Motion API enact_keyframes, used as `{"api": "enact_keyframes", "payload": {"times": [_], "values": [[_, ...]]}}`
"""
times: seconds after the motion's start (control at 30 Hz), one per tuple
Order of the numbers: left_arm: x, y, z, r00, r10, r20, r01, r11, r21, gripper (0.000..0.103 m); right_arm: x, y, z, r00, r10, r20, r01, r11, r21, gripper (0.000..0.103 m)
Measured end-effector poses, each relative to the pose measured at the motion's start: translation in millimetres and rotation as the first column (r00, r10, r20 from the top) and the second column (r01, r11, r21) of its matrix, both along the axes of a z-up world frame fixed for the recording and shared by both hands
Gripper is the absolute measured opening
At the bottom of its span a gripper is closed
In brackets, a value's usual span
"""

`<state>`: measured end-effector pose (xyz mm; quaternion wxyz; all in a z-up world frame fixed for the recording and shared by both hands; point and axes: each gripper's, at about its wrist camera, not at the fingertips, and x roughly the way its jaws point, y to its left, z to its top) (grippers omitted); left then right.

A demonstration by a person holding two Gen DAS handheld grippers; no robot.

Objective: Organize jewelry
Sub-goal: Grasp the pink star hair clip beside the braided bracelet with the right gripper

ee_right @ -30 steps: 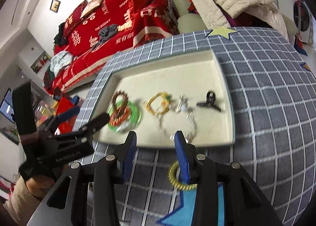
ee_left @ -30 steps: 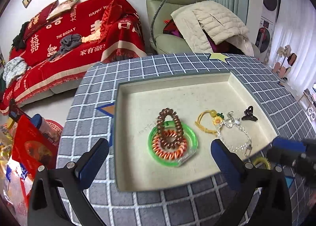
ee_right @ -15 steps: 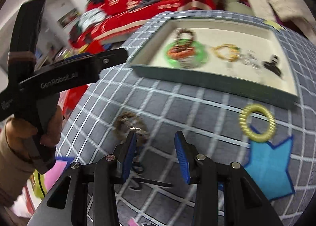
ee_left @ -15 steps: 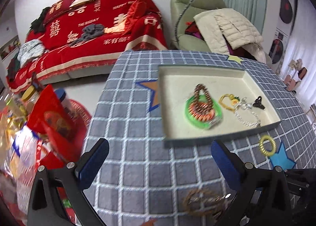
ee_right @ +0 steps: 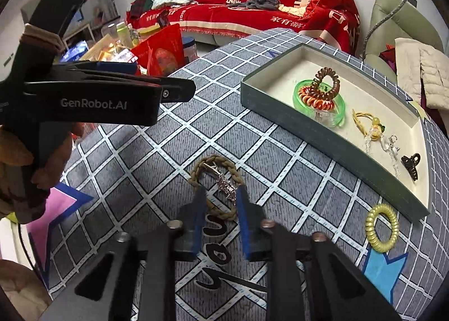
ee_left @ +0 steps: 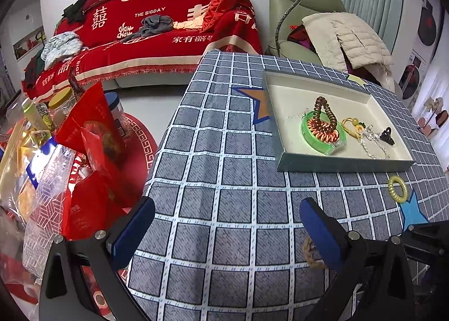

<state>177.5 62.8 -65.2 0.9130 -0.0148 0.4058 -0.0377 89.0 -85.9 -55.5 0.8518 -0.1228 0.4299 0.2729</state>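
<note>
A cream tray (ee_right: 331, 140) (ee_left: 283, 135) on the checked tablecloth holds a green bangle (ee_right: 318, 102) (ee_left: 322, 133) with spiral hair ties, a yellow cord bracelet (ee_right: 364, 121), a crystal chain (ee_right: 393, 147) and a black claw clip (ee_right: 411, 162) (ee_left: 387, 135). A tan braided hair tie (ee_right: 214, 186) with a silver hairpin (ee_right: 223, 180) lies on the cloth. My right gripper (ee_right: 220, 203) is open around its near part. A yellow spiral hair tie (ee_right: 381, 227) (ee_left: 397, 189) lies by a blue star. My left gripper (ee_left: 224, 222) is open and empty above the cloth.
The table's left edge drops to a floor crowded with red bags (ee_left: 92, 135), jars and packets. A red-covered sofa (ee_left: 157, 26) and a green armchair (ee_left: 303, 12) stand beyond the table. The left gripper's body (ee_right: 92, 96) sits left in the right wrist view.
Both grippers pulled back from the tray toward the table's near left. The right gripper swung down over the braided hair tie, which now lies between its fingers.
</note>
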Motion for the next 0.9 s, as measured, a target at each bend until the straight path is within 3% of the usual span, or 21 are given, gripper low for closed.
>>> {"api": "enact_keyframes", "payload": {"times": [0.3,0.47,0.6,0.9], "values": [[-10,-1,-4,1.000,0.002,-0.014,-0.002,1.000,-0.004,0.103,-13,1,-5,0.999,-0.014,0.032,0.016,0.998,-0.065,0.002],[-14,0,-4,1.000,0.009,-0.014,-0.009,1.000,-0.007,0.103,-14,-9,2,0.998,-0.056,0.026,0.056,0.998,-0.003,0.000],[-16,5,-2,1.000,0.030,-0.009,-0.030,0.999,-0.016,0.103,-9,-13,5,1.000,-0.026,-0.014,0.027,0.997,0.073,0.001],[-27,29,-2,0.997,0.075,-0.005,-0.075,0.997,-0.033,0.103,9,3,0,0.998,0.056,-0.028,-0.056,0.998,-0.012,0.002]]}}
